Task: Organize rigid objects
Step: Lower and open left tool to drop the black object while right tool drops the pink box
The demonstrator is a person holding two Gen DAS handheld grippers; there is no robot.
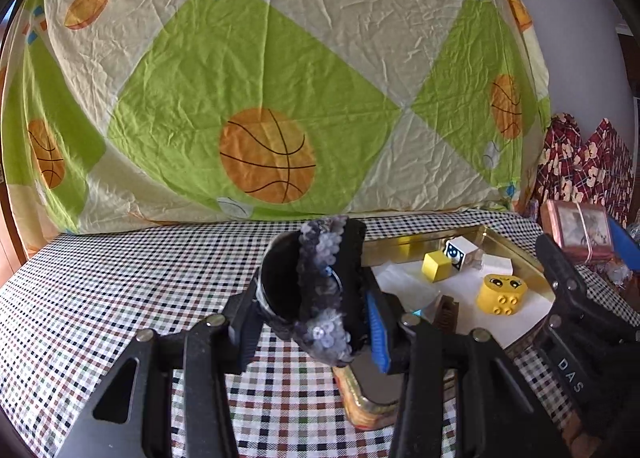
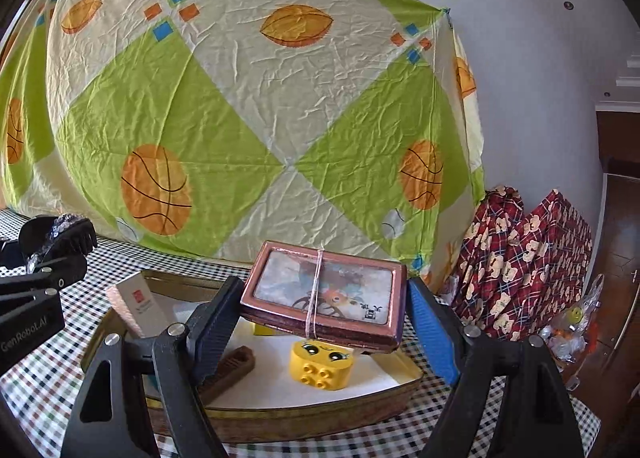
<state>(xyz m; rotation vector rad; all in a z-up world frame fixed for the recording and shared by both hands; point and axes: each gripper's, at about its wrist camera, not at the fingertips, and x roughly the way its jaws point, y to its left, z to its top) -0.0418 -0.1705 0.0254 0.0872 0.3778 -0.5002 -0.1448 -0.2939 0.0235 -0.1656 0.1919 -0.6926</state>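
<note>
Both grippers loaded over checkered tablecloth.
Left gripper clamps sequined hair clip; right gripper clamps pink box above gold tray. Basketball-print sheet ahead, white wall behind.

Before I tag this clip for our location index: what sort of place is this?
Probably a room in a home, with a table set up for sorting. A checked tablecloth covers the table, a basketball-print bedsheet hangs as backdrop, and teddy-bear plaid fabric sits beside a wooden door.
</note>
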